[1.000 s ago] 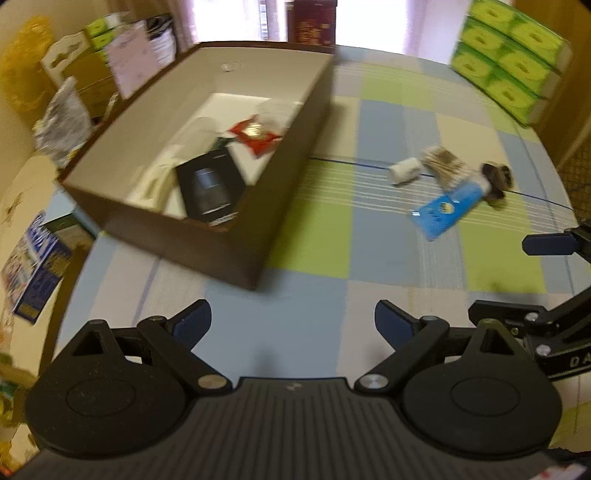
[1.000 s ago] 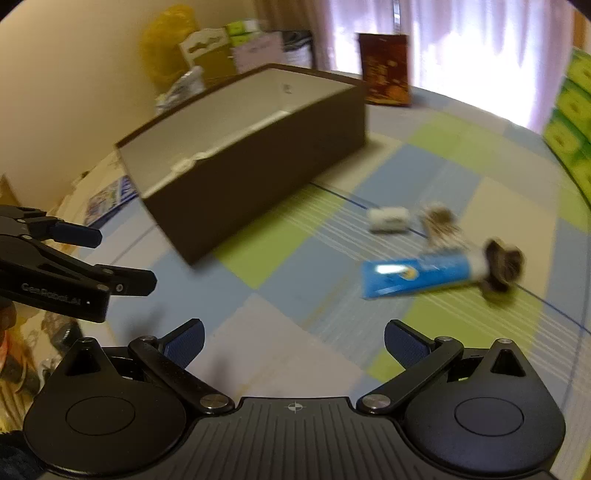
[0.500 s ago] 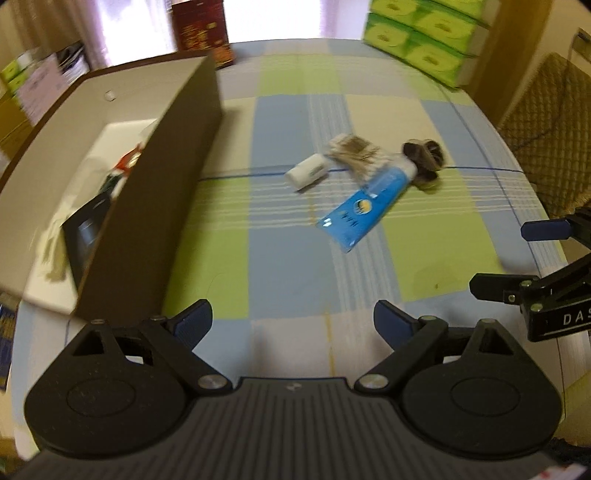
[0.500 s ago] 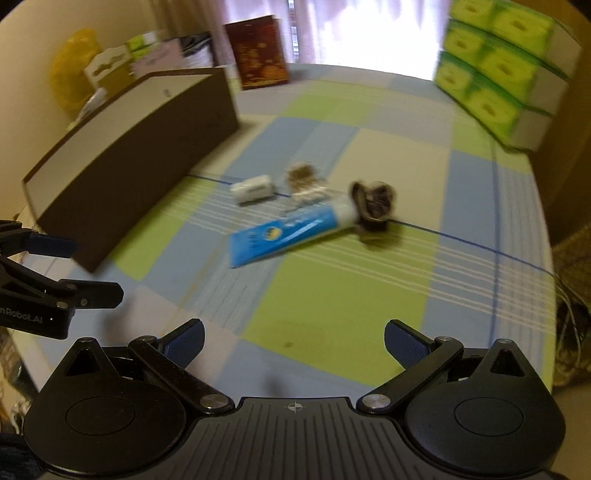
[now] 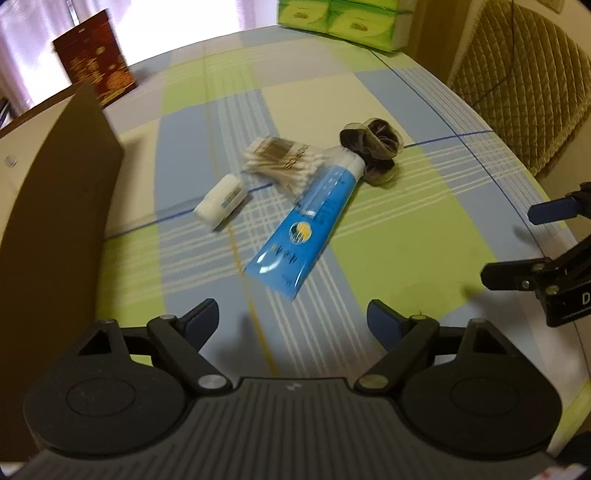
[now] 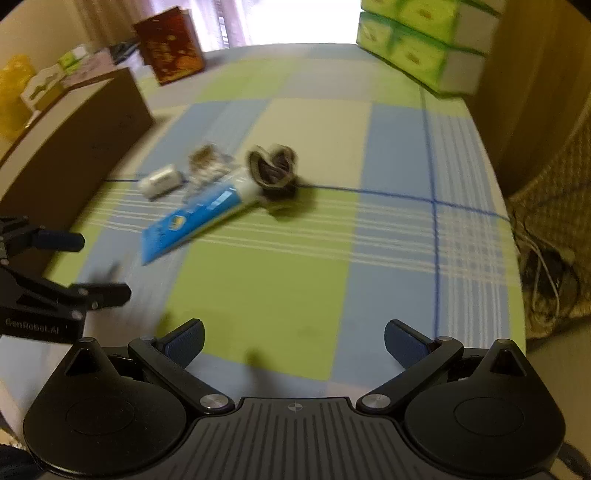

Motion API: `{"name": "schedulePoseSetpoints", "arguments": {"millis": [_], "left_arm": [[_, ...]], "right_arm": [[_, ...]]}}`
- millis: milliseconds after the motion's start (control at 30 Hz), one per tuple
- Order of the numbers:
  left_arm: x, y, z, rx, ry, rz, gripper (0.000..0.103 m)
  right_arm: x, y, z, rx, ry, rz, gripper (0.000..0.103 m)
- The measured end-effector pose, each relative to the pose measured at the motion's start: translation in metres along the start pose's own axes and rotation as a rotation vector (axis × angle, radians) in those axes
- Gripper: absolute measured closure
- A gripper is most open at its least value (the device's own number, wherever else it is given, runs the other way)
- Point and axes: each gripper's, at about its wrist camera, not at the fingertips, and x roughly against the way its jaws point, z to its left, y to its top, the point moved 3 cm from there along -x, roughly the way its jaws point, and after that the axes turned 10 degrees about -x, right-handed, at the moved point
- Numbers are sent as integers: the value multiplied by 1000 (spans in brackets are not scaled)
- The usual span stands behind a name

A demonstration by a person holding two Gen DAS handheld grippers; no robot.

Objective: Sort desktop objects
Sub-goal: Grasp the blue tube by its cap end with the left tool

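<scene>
Both the left gripper [image 5: 291,319] and the right gripper [image 6: 293,338] hover with fingers spread wide, holding nothing. A blue tube [image 5: 308,225] lies on the checked surface [image 5: 406,236], touching a dark scrunchie [image 5: 375,147].

Tube [image 5: 310,225]: middle of the table [image 5: 406,240], cap end touching the scrunchie [image 5: 373,146] behind it
Swab packet [image 5: 280,162]: just left of tube's cap end
Small case [image 5: 221,199]: left of swabs
Box [image 5: 55,206]: far left
Tissue packs [image 5: 347,18]: rear right
</scene>
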Motion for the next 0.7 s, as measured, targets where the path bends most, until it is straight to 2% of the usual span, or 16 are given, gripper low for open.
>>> {"name": "schedulePoseSetpoints", "arguments": {"millis": [167,433,467,500,600,700], "left_arm": [[-20,21,-1,-47,-29,-25,30],[-50,50,-4,-109,-68,-55,31],[-53,52,-4,-112,-68,-52,34],[-55,53,-4,-113,-72,-51,45],[-59,50,-4,-112,-72,-37,63],[-54,42,-7,-133,-92,-41,70]], "right_arm": [[-6,1,-16,-46,-31,8,2],[-7,2,-36,-114,-64,1,2],[-6,2,-38,-121,-68,1,2],[-6,1,-40,-127,-72,1,2],[-7,0,-44,-140,-80,4,2],[-8,0,-45,-143,-83,8,2]]}}
